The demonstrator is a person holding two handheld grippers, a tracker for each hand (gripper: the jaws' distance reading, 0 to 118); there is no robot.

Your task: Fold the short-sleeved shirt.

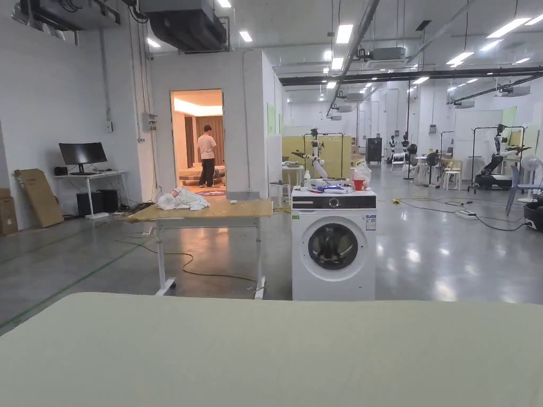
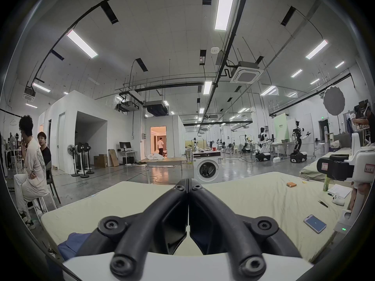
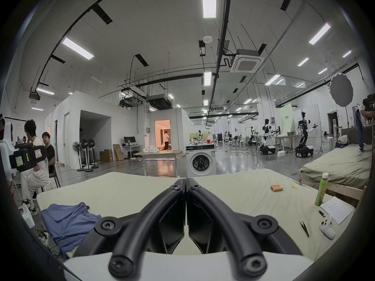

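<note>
Both grippers, left gripper (image 2: 188,186) and right gripper (image 3: 185,181), hover with jaws together and empty over the bed (image 3: 142,190); the crumpled blue shirt (image 3: 69,222) lies left of them, seemingly awaiting pickup.

The right gripper (image 3: 185,181), its fingers (image 3: 176,186) pressed together and empty, hangs over a pale green bed (image 3: 233,186). A crumpled blue shirt (image 3: 67,222) lies at the bed's left edge; batteries (image 3: 276,188), a bottle (image 3: 321,189) and notepad (image 3: 336,209) sit right.
</note>
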